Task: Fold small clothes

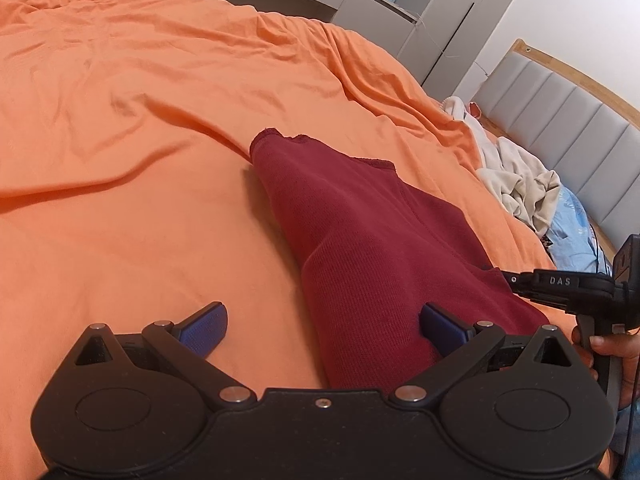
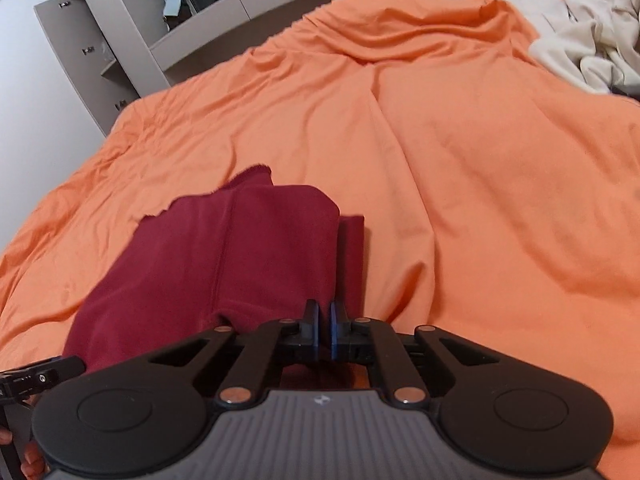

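A maroon knit garment [image 1: 360,248] lies folded lengthwise on the orange bedsheet [image 1: 140,140]. My left gripper [image 1: 322,330] hovers open over its near end, one blue pad [image 1: 204,328] above the bare sheet and the other [image 1: 440,330] above the cloth. The right gripper [image 1: 506,278] comes in from the right and meets the garment's right edge. In the right wrist view the right gripper [image 2: 325,326] is shut, its blue pads pinched together on the edge of the maroon garment [image 2: 224,256], which runs away to the left.
A heap of cream clothes [image 1: 516,176] and a light blue item [image 1: 572,224] lie by the padded grey headboard [image 1: 560,120]. The same cream heap [image 2: 580,40] shows far right in the right wrist view. Grey wardrobes [image 2: 104,40] stand beyond the bed. A hand [image 1: 612,352] holds the right gripper's handle.
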A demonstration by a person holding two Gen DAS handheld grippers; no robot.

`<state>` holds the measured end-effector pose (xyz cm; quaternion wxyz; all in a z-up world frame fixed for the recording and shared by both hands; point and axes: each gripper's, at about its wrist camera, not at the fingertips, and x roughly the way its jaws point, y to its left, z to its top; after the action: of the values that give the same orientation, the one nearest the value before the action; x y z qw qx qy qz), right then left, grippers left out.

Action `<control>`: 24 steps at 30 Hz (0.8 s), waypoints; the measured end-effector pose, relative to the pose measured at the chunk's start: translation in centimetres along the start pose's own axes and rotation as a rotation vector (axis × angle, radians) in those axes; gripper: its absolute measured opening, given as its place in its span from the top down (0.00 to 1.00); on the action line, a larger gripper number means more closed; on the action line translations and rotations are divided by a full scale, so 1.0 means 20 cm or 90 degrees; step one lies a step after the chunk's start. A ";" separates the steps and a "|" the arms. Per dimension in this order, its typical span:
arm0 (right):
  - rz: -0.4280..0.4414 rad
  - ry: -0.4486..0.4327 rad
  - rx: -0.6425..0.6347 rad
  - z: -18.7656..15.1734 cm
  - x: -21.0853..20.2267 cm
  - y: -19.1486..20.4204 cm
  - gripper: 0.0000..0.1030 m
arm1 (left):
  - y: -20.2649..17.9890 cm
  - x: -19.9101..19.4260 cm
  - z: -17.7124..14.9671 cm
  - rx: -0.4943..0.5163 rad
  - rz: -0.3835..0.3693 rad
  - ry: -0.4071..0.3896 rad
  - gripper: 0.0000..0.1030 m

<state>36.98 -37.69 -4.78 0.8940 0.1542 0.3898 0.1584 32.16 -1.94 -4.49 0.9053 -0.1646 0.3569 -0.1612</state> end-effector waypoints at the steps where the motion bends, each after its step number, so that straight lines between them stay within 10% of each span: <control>1: -0.001 0.000 -0.001 0.00 0.00 0.00 0.94 | 0.00 0.00 0.00 0.002 0.001 0.000 0.00; 7: 0.009 -0.011 0.040 0.02 -0.03 -0.05 0.80 | 0.01 0.01 0.00 0.002 -0.001 0.001 0.00; 12: 0.032 -0.060 0.062 0.07 -0.08 -0.10 0.34 | 0.02 0.00 0.02 -0.009 -0.009 0.004 0.01; 24: 0.064 -0.059 0.094 0.12 0.16 -0.12 0.31 | 0.05 0.01 0.13 -0.089 -0.043 -0.015 0.01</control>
<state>41.16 -38.92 -6.27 0.8881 0.2459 0.3506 0.1669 34.30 -0.70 -3.15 0.8898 -0.2411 0.3506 -0.1648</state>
